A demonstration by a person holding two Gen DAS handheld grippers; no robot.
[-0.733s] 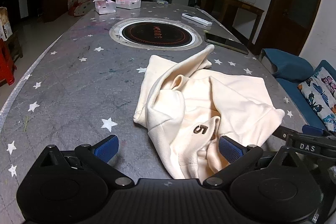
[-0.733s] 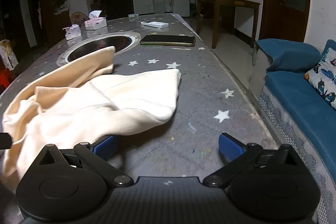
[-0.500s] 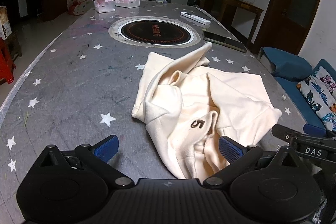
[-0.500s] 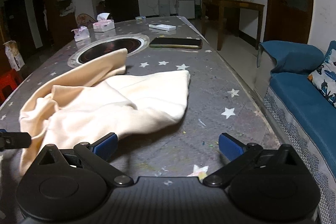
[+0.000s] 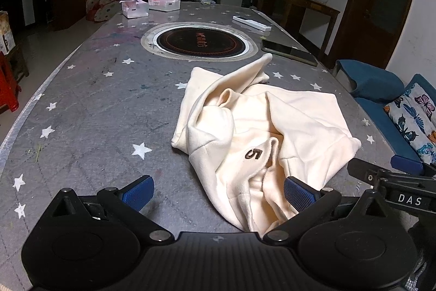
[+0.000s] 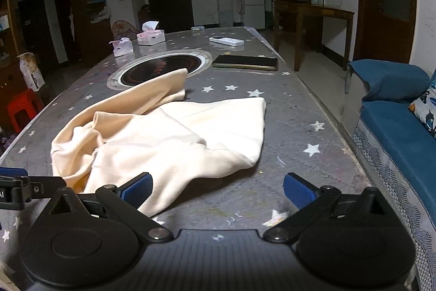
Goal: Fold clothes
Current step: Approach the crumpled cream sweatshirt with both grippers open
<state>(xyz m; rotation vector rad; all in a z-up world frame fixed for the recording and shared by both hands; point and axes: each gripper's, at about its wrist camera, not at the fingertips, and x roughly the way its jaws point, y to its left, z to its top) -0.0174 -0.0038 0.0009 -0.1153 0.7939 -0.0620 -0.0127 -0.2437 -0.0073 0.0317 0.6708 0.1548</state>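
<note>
The folding has not begun, as far as these views show. The garment, a cream piece with a dark "5" on it, lies in a crumpled heap on the star-patterned table, near the front edge and on the sofa side, just in front of the round hob set into the tabletop. One long part, perhaps a sleeve or a leg, runs up toward the hob; the rest is bunched in soft ridges, with a flatter panel spread out on the side nearest the sofa. No neat edge or crease shows anywhere.

The left gripper hovers over the near end of the heap with its jaws spread wide; cloth lies below and between them, and the right pad looks to be at or over a fold, but nothing is pinched. The right gripper is also spread wide and empty, with its left pad just over the garment's near hem and its right pad over bare table.

All the work is left, I judge: take two edges or corners, lift and shake or drag the piece flat, smooth it, then fold. A phone, a remote and tissue boxes sit well beyond the hob, clear of the work
</note>
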